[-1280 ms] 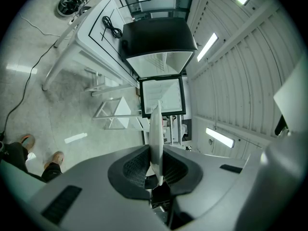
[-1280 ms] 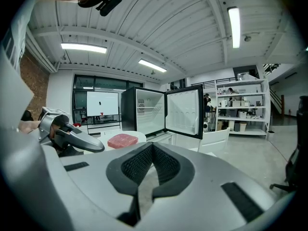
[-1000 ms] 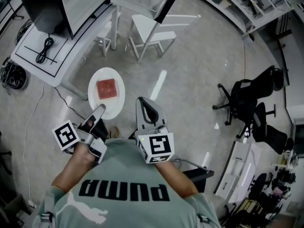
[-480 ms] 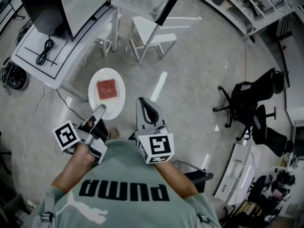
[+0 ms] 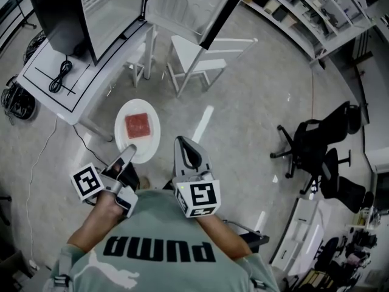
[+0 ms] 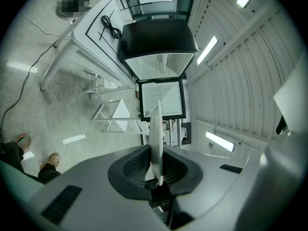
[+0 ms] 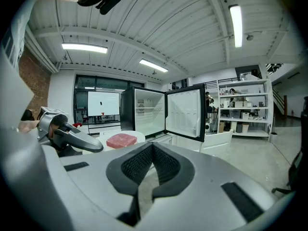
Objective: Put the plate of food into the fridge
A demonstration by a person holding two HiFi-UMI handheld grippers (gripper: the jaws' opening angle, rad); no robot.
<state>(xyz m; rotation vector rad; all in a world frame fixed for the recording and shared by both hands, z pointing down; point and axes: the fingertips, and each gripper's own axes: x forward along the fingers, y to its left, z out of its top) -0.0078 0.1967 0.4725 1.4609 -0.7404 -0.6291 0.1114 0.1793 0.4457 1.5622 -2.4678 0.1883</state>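
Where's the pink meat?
The meat lies on the plate, left of middle in the head view; the left gripper holds the plate's rim, short of the open fridge.

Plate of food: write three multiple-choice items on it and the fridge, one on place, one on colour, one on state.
1. Where is the plate?
A. On the floor
B. Gripped at its rim by the left tongs
C. On a chair

2. What colour is the food on it?
A. Green
B. Yellow
C. Red

3. How is the fridge door?
A. Open
B. Shut
C. Taken off

Answers:
1 B: the left gripper view shows the rim clamped between the pads.
2 C: a red slab lies on the white plate.
3 A: the door stands swung aside and the white inside shows.
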